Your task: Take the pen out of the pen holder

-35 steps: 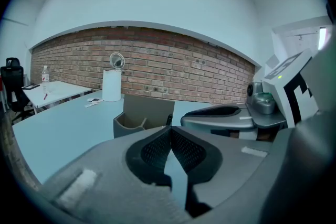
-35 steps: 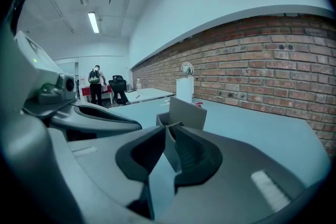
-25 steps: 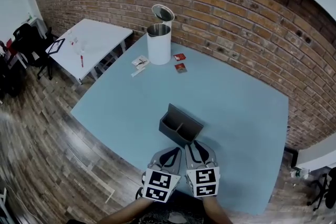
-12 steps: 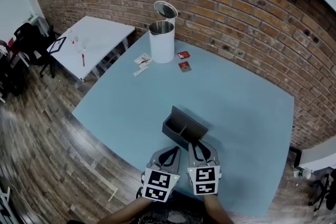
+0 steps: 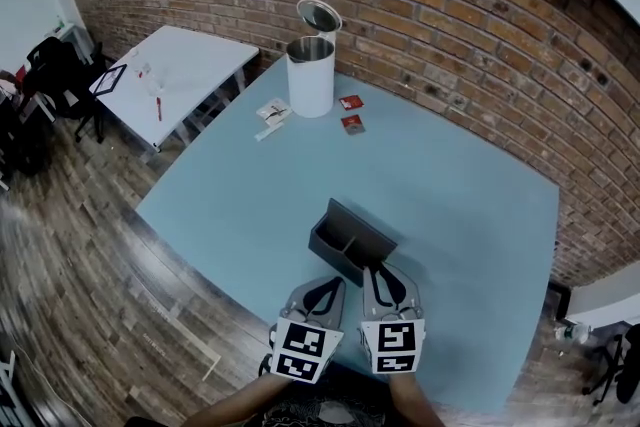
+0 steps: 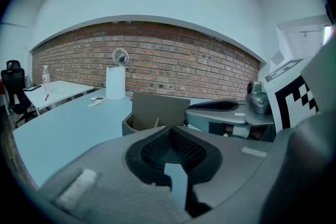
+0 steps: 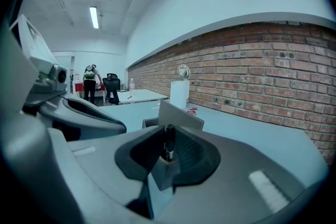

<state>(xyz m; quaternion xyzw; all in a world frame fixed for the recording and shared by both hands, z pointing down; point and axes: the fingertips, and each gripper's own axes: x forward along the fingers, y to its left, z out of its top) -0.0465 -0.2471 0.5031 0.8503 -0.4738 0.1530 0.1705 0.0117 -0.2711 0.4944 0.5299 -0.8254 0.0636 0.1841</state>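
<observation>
A grey open-topped pen holder stands on the light blue table, close to its near edge. My two grippers sit side by side just on the near side of it. The right gripper reaches the holder's near right corner. In the right gripper view it is shut on a thin black pen that stands upright between the pads, with the holder just behind. The left gripper is shut with nothing in it; from it I see the holder ahead and the right gripper beside it.
A white kettle with its lid up stands at the table's far side by the brick wall, with red sachets and paper packets near it. A white side table and chairs lie to the left. A person stands far off.
Almost nothing: the head view has shifted slightly and the right gripper sits a touch further right at the holder's near corner. The left gripper has stayed put.
</observation>
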